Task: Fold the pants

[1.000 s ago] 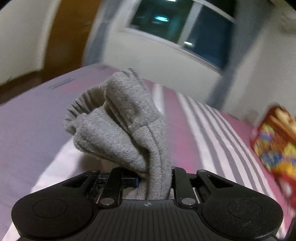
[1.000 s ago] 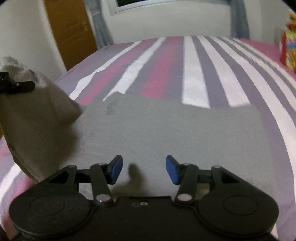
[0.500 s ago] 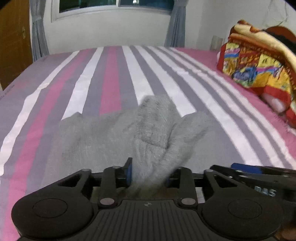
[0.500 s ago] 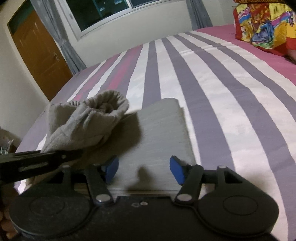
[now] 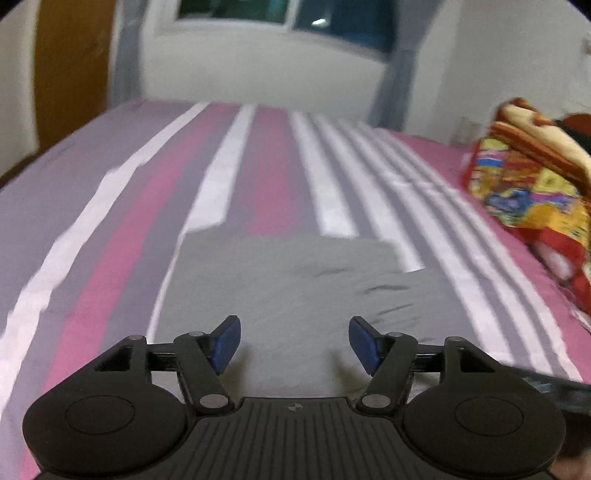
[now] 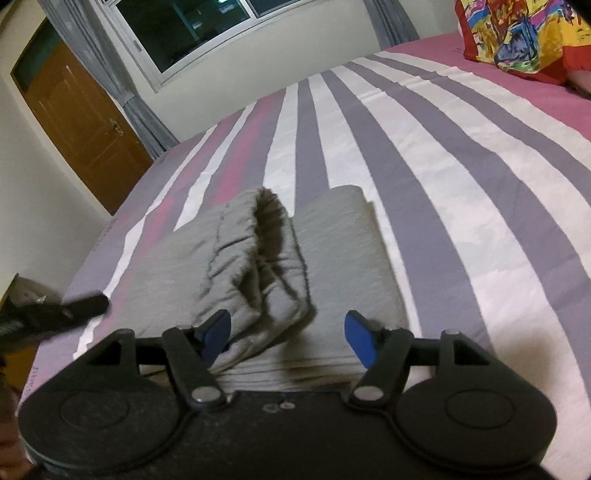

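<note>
Grey pants lie folded on the striped bed. A bunched, ribbed end rests on top of the folded stack, rumpled and open. In the left wrist view the pants lie flat just ahead of the fingers. My left gripper is open and empty above the near part of the pants; it also shows in the right wrist view at the left edge. My right gripper is open and empty over the near edge of the stack, its left pad beside the bunched end.
A colourful folded blanket sits at the right side of the bed, also in the right wrist view. A brown door and a window with curtains are on the far walls.
My left gripper has let go of the bunched pants end, which now rests on the folded stack, and has opened and drawn back. My right gripper stayed open near the stack's edge.
</note>
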`<state>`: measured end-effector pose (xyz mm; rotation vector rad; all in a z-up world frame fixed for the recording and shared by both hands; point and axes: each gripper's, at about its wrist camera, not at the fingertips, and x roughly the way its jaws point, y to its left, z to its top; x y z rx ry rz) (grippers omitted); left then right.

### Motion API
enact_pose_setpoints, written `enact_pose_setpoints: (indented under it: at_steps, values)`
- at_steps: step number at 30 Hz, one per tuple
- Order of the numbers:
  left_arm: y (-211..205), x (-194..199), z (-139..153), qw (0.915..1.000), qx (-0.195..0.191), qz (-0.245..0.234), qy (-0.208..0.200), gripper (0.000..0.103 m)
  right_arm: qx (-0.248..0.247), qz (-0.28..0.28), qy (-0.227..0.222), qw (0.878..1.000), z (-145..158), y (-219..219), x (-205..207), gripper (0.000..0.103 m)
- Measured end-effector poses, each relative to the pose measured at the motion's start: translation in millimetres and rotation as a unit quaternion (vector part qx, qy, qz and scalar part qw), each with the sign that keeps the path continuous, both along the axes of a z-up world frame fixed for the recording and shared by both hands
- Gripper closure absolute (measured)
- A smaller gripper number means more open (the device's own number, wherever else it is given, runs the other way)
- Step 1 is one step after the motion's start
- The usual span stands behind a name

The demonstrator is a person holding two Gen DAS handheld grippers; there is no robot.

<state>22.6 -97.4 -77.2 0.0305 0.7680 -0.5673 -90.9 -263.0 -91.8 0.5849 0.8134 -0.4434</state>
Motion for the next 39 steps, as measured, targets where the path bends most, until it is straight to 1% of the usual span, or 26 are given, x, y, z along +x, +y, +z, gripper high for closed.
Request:
enact_pose_setpoints:
  at_steps: [2,3,4,5,7,10,13,14,16,17,19,22,23,25,27,30,32,33,35,36,38,39]
  values:
    - [9.1,9.1,-21.2,0.9993,0.011,0.019,0.031,0.038,0.009,0.002,-0.006,1.000,1.1,2.9,3.6,0.027]
    - [9.8,12.7,-33.5,0.9983,0.015,0.020,0.052,0.038,0.015,0.002,-0.008,1.000,0.7,4.8,6.6,0.025]
    - [10.5,14.9,-44.9,0.9973,0.016,0.018,0.069,0.038,0.021,0.004,-0.009,1.000,-0.6,6.7,10.0,0.024]
    - [13.0,14.8,-53.8,0.9970,0.016,0.017,0.074,0.038,0.030,0.007,-0.008,0.999,-2.9,8.7,13.8,0.024]
    - [14.6,9.4,-59.4,0.9980,0.018,0.014,0.058,0.038,0.055,0.005,-0.004,0.998,-10.4,9.4,22.1,0.024]
    - [13.6,6.1,-59.8,0.9982,0.018,0.013,0.055,0.038,0.079,-0.013,0.002,0.997,-21.4,7.4,32.1,0.026]
    - [18.0,7.5,-59.9,0.9982,0.010,0.013,0.058,0.037,0.088,-0.023,0.010,0.996,-30.6,5.9,44.3,0.030]
    - [19.3,7.3,-60.2,0.9982,0.008,0.013,0.058,0.037,0.088,-0.025,0.016,0.996,-34.0,5.9,48.1,0.037]
    - [20.9,10.5,-58.4,0.9982,0.004,0.015,0.058,0.036,0.077,-0.022,0.012,0.997,-36.9,9.9,53.2,0.049]
    - [23.9,10.4,-58.2,0.9982,0.002,0.018,0.058,0.036,0.056,-0.013,0.013,0.998,-35.3,15.2,54.8,0.053]
    - [26.9,11.7,-56.9,0.9982,0.000,0.023,0.056,0.036,0.011,0.011,0.006,1.000,-26.7,28.5,57.1,0.057]
    - [34.7,11.6,-50.9,0.9980,-0.014,0.044,0.043,0.036,-0.056,0.045,-0.027,0.997,-3.1,44.7,55.3,0.061]
    - [36.4,10.9,-48.0,0.9979,-0.018,0.050,0.037,0.036,-0.072,0.052,-0.036,0.995,3.8,47.7,54.6,0.061]
    - [35.2,8.4,-42.3,0.9984,-0.020,0.048,0.023,0.036,-0.090,0.057,-0.055,0.993,16.0,47.7,51.4,0.061]
    - [29.9,5.6,-38.4,0.9990,-0.016,0.041,0.009,0.036,-0.093,0.054,-0.067,0.992,24.0,39.2,46.3,0.061]
    - [19.1,4.2,-40.3,0.9994,-0.009,0.031,0.014,0.036,-0.089,0.034,-0.069,0.993,26.5,23.4,33.9,0.061]
    - [10.7,4.2,-46.6,0.9995,0.002,0.023,0.021,0.036,-0.075,0.010,-0.061,0.995,19.0,11.7,21.4,0.061]
    - [6.5,4.2,-51.4,0.9995,0.009,0.017,0.026,0.036,-0.064,-0.005,-0.053,0.997,9.9,4.7,13.8,0.061]
    - [-1.2,3.1,-58.8,0.9992,0.033,0.014,0.021,0.036,-0.021,-0.022,-0.015,0.999,-12.7,-7.8,6.5,0.058]
    - [-3.9,2.1,-60.4,0.9990,0.040,0.012,0.014,0.036,-0.008,-0.028,-0.005,1.000,-21.8,-11.5,3.9,0.056]
    - [-4.8,0.7,-59.4,0.9989,0.043,0.012,0.013,0.036,-0.005,-0.026,-0.005,1.000,-23.0,-11.6,-0.3,0.049]
    - [-4.3,-0.1,-58.1,0.9990,0.042,0.012,0.014,0.036,-0.017,-0.019,-0.005,1.000,-17.5,-8.9,1.0,0.047]
